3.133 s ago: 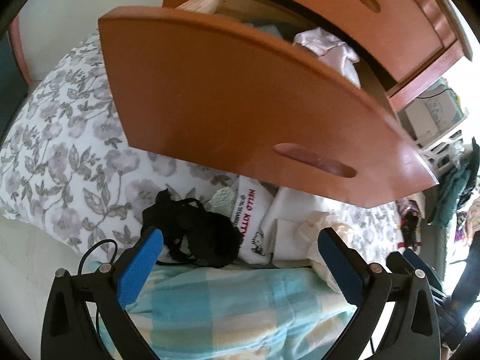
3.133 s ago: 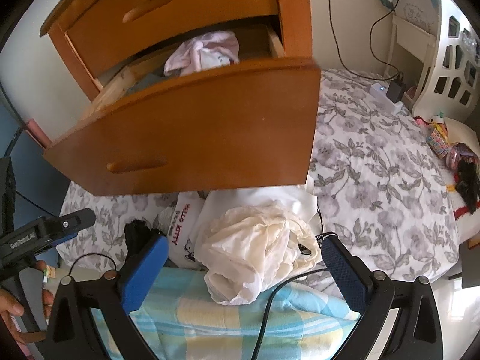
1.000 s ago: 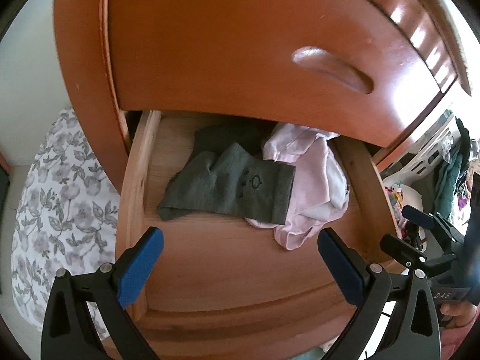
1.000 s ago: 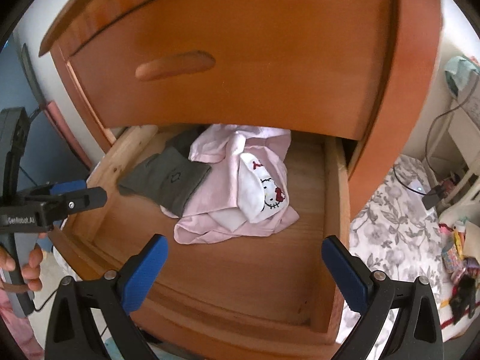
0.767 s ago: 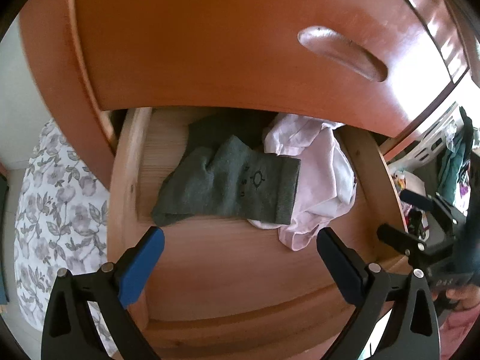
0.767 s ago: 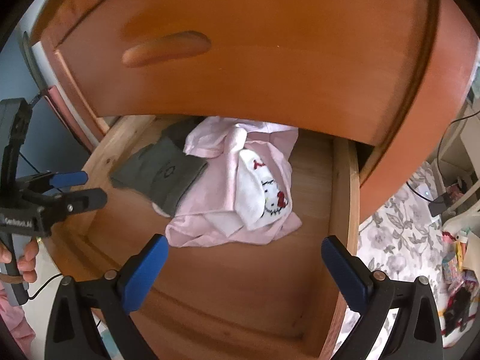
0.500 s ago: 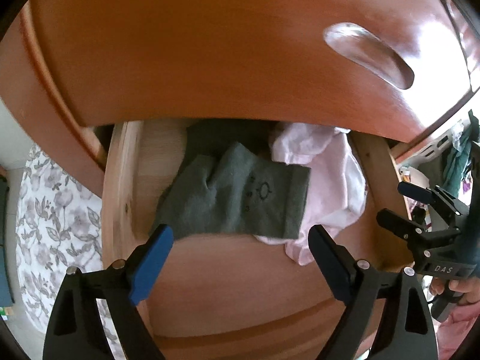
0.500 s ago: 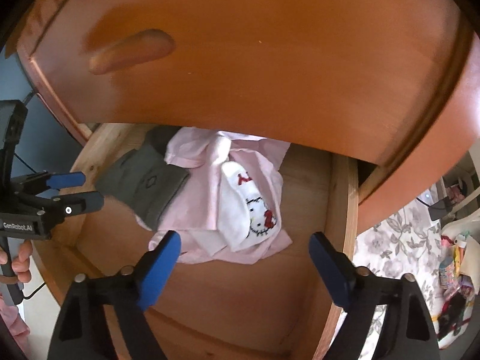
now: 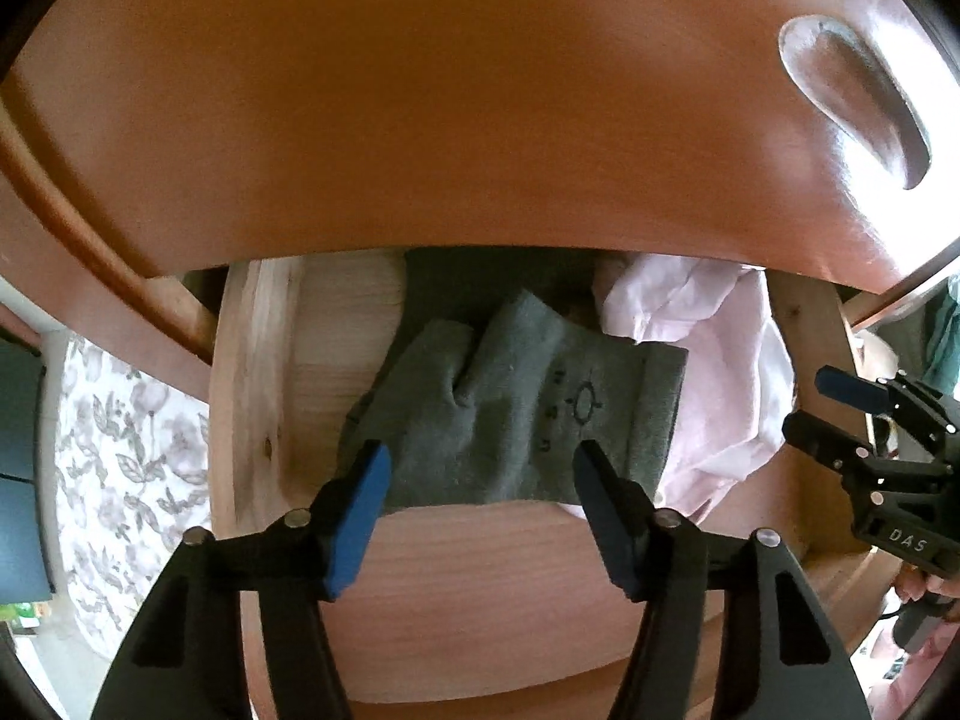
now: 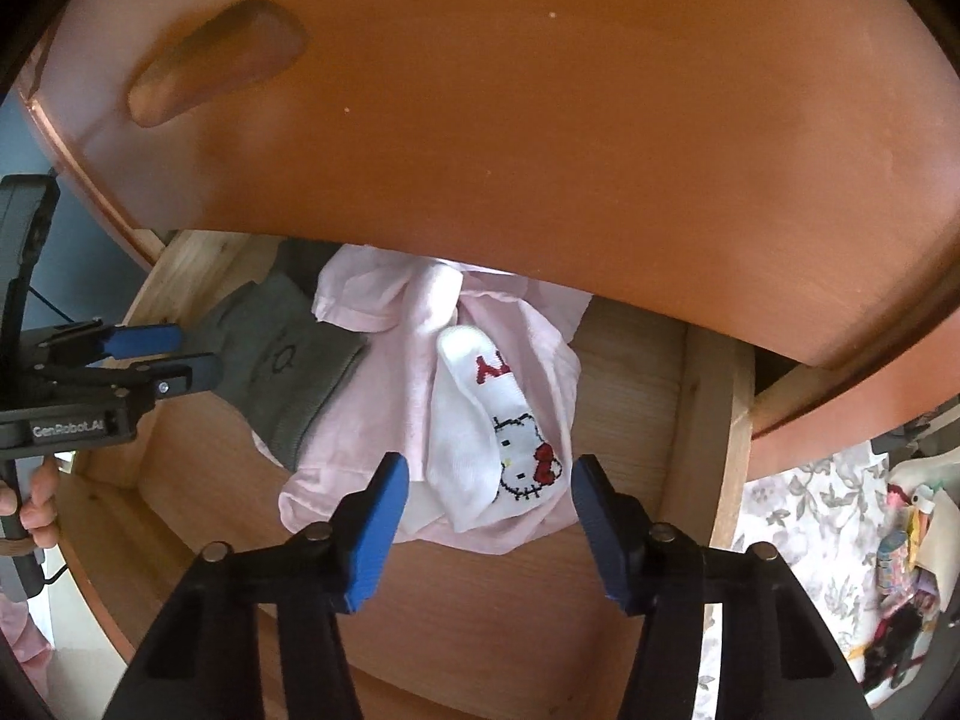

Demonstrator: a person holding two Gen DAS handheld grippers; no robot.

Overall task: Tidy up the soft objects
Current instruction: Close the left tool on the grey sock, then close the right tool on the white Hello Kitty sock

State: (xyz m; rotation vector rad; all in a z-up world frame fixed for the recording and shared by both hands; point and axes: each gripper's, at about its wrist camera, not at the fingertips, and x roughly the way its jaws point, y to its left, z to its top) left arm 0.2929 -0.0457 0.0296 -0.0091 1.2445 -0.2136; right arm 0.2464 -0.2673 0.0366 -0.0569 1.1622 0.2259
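Observation:
A grey sock [image 9: 516, 414] lies in the open wooden drawer [image 9: 480, 576], partly over a pink garment [image 9: 732, 372]. My left gripper [image 9: 480, 468] hovers just over the sock's near edge. Its jaws are closing with the sock between the blue pads, which do not press on it. In the right wrist view a white cartoon-cat sock [image 10: 486, 432] rests on the pink garment [image 10: 384, 384]. My right gripper [image 10: 489, 474] is closing around that sock without pinching it. Each gripper shows in the other's view: left gripper [image 10: 174, 357], right gripper [image 9: 834, 414].
The shut upper drawer front [image 9: 480, 120] overhangs close above, hiding the drawer's back. Drawer side walls [image 10: 714, 420] flank the clothes. A floral bedsheet [image 9: 120, 468] lies outside, with small clutter [image 10: 900, 570] at far right. A hand [image 10: 36, 498] holds the left gripper's handle.
Both grippers moved from the bed's clothes pile up to the drawer, then pushed in and down toward the socks. Their jaws have narrowed from wide open.

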